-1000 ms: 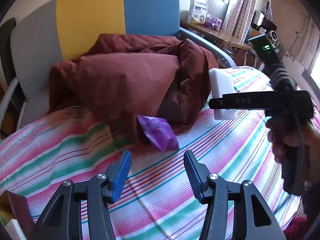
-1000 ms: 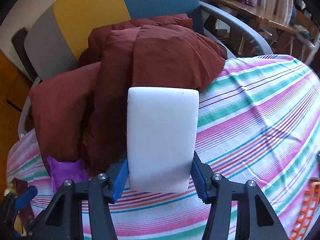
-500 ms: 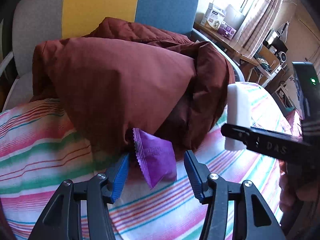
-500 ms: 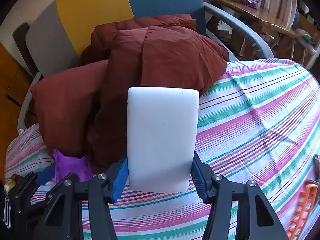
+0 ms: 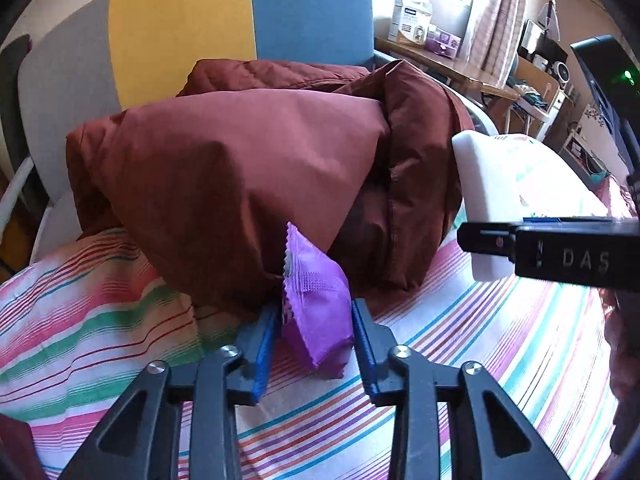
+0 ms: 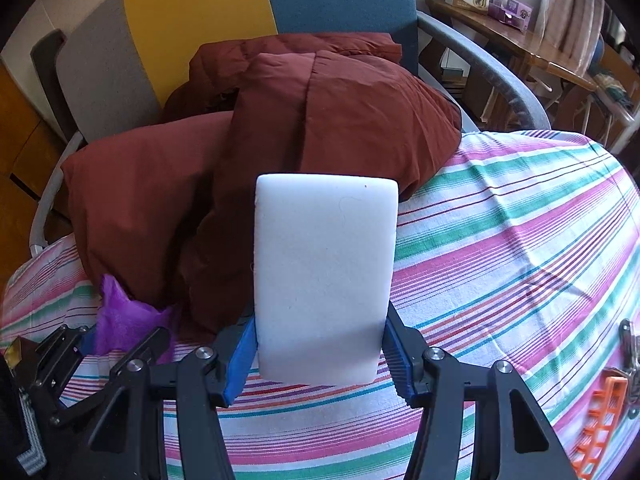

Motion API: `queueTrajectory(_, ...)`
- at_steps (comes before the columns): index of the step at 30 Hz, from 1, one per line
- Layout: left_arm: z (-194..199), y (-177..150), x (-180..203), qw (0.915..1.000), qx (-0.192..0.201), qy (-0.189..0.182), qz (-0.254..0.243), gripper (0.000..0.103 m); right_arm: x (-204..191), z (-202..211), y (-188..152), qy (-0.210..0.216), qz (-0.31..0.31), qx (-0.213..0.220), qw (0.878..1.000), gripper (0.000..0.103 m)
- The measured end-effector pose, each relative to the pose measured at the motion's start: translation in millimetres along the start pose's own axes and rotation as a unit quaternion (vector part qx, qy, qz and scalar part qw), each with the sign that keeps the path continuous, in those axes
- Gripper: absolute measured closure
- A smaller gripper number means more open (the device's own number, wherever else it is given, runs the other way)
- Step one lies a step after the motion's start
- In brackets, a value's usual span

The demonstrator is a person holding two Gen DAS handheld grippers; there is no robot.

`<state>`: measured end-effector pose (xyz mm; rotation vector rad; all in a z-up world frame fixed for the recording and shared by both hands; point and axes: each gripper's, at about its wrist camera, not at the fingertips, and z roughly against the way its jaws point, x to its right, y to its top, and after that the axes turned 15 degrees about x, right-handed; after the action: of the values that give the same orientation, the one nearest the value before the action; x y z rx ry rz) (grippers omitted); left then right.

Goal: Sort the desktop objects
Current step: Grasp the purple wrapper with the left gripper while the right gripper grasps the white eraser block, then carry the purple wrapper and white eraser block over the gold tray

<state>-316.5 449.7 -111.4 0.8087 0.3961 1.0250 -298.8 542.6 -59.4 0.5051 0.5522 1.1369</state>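
My left gripper (image 5: pixel 316 324) is shut on a purple snack packet (image 5: pixel 318 304), which stands between its blue pads at the foot of a dark red jacket (image 5: pixel 248 176). My right gripper (image 6: pixel 320 344) is shut on a white sponge block (image 6: pixel 324 276) and holds it upright above the striped tablecloth (image 6: pixel 500 248). The sponge (image 5: pixel 486 200) and the right gripper's black finger also show at the right of the left wrist view. The left gripper (image 6: pixel 120 344) and the packet (image 6: pixel 128 320) show at the lower left of the right wrist view.
The jacket is heaped on a grey, yellow and blue chair (image 5: pixel 248 20) behind the table. An orange plastic basket (image 6: pixel 600 420) and a metal clip (image 6: pixel 630 344) lie at the right table edge. A wooden side table with boxes (image 5: pixel 416 28) stands far right.
My left gripper has moved forward onto the purple packet and closed on it. The right gripper still holds the white sponge, nearly still.
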Motion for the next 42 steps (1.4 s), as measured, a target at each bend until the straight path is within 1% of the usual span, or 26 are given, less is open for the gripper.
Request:
queueTrajectory(5,14.3,-4.9,-9.5,0.9998,0.004,-0.015,0.008,0.072,-3.4,-0.4,1.8,0.000,0.008,0.002,1.000,0.045)
queueTrajectory(9,30.9,-14.7,-18.5,0.9995,0.010,-0.019,0.024,0.074,-11.1,6.9,4.0,0.008,0.021,0.011,1.000,0.045)
queueTrajectory(12,48.5,-21.7,-24.6,0.9991,0.017,-0.021,0.034,0.074,-21.1,15.4,3.1,0.033,0.038,0.019,0.999,0.045)
queueTrajectory(14,58.8,-25.1,-26.1,0.9992,0.024,-0.010,0.030,0.074,-33.2,21.0,2.6,0.061,0.055,0.025,0.996,0.045)
queueTrajectory(16,67.2,-29.5,-31.4,0.9992,0.023,-0.005,0.032,0.074,-45.5,24.0,-1.7,0.080,0.071,0.023,0.994,0.045)
queueTrajectory(18,74.0,-31.7,-35.6,0.9990,0.022,-0.004,0.039,0.074,-59.3,22.3,-6.1,0.090,0.093,0.019,0.991,0.045)
queueTrajectory(20,86.3,-35.0,-39.6,0.9985,0.028,0.004,0.046,0.074,-69.5,24.9,-10.4,0.103,0.106,0.019,0.989,0.045)
queueTrajectory(22,98.5,-36.1,-44.6,0.9980,0.035,0.012,0.052,0.074,-82.2,31.2,-16.2,0.129,0.116,0.020,0.985,0.045)
queueTrajectory(24,113.5,-38.8,-49.7,0.9976,0.042,0.019,0.051,0.074,-86.7,30.6,-16.6,0.145,0.125,0.022,0.981,0.045)
queueTrajectory(26,130.8,-42.9,-57.2,0.9969,0.049,0.028,0.056,0.074,-100.7,35.5,-20.5,0.174,0.133,0.022,0.975,0.045)
queueTrajectory(29,152.6,-44.3,-69.7,0.9952,0.057,0.045,0.065,0.074,-123.0,44.1,-31.7,0.193,0.161,0.021,0.968,0.045)
queueTrajectory(31,173.4,-47.9,-80.6,0.9935,0.066,0.062,0.069,0.074,-136.9,46.1,-38.5,0.208,0.164,0.011,0.964,0.045)
queueTrajectory(35,206.0,-52.0,-98.6,0.9892,0.084,0.088,0.081,0.074,-161.0,58.3,-52.5,0.212,0.183,0.005,0.960,0.045)
queueTrajectory(42,252.9,-63.7,-114.5,0.9830,0.110,0.123,0.080,0.074,-195.2,89.7,-70.1,0.228,0.188,0.008,0.955,0.045)
